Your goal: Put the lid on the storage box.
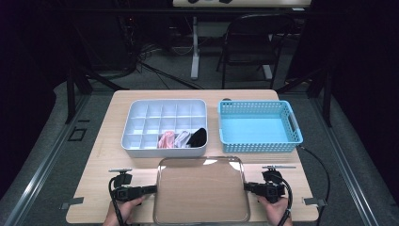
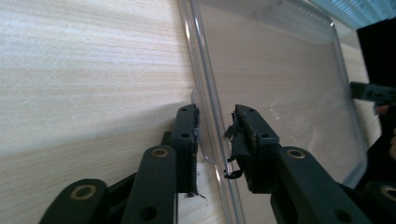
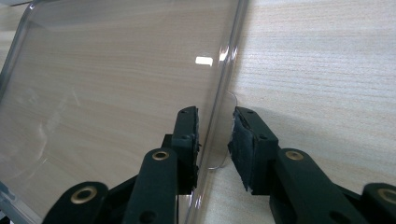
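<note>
Clear plastic lid [image 1: 201,190] lies flat on bench [image 1: 94,155] btwn both grippers, long axis running away from the person. Left gripper [image 2: 215,140] & right gripper [image 3: 215,137]: jaws apart, straddling lid's side tabs, not clamped.

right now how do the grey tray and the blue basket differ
The grey tray is split into many small compartments, with cloth items along its front row; the blue basket is one open space with nothing in it. The tray's walls are solid; the basket's are perforated. Both are rectangular and sit side by side on the table.
</note>
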`<state>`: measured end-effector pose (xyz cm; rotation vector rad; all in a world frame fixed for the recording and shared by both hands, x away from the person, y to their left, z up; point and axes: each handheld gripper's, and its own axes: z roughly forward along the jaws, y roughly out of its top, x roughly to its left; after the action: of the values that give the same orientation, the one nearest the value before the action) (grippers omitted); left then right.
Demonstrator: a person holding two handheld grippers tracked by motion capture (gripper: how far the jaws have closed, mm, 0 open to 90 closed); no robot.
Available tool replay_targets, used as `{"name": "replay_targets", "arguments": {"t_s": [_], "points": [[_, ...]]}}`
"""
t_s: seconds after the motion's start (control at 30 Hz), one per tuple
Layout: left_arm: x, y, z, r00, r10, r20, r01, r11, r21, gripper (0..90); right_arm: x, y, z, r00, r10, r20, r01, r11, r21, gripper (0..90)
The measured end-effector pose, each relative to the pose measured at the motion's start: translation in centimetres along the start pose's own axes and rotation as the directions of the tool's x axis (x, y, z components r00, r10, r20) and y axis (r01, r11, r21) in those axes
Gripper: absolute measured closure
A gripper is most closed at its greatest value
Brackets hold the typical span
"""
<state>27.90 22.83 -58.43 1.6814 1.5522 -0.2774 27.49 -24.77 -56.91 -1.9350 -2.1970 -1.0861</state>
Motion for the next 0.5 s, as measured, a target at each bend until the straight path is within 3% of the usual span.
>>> {"name": "replay_targets", "arguments": {"t_s": [0.13, 0.33, 0.5], "points": [[0.5, -0.1, 0.0, 0.9986, -0.045, 0.028, 0.045, 0.9989, -0.015, 72.8, 0.0, 0.0, 0.0, 1.0, 0.001, -0.004, -0.001, 1.0, 0.0, 70.6], [1.2, 0.0, 0.0, 0.9944, -0.079, 0.07, 0.08, 0.9968, -0.009, 73.3, 0.0, 0.1, 0.0, 1.0, 0.0, -0.003, 0.0, 1.0, -0.001, 70.6], [1.2, 0.1, 0.0, 0.9947, -0.073, 0.072, 0.073, 0.9973, 0.002, 73.2, 0.0, 0.1, 0.0, 1.0, 0.0, 0.0, 0.0, 1.0, -0.002, 70.6]]}}
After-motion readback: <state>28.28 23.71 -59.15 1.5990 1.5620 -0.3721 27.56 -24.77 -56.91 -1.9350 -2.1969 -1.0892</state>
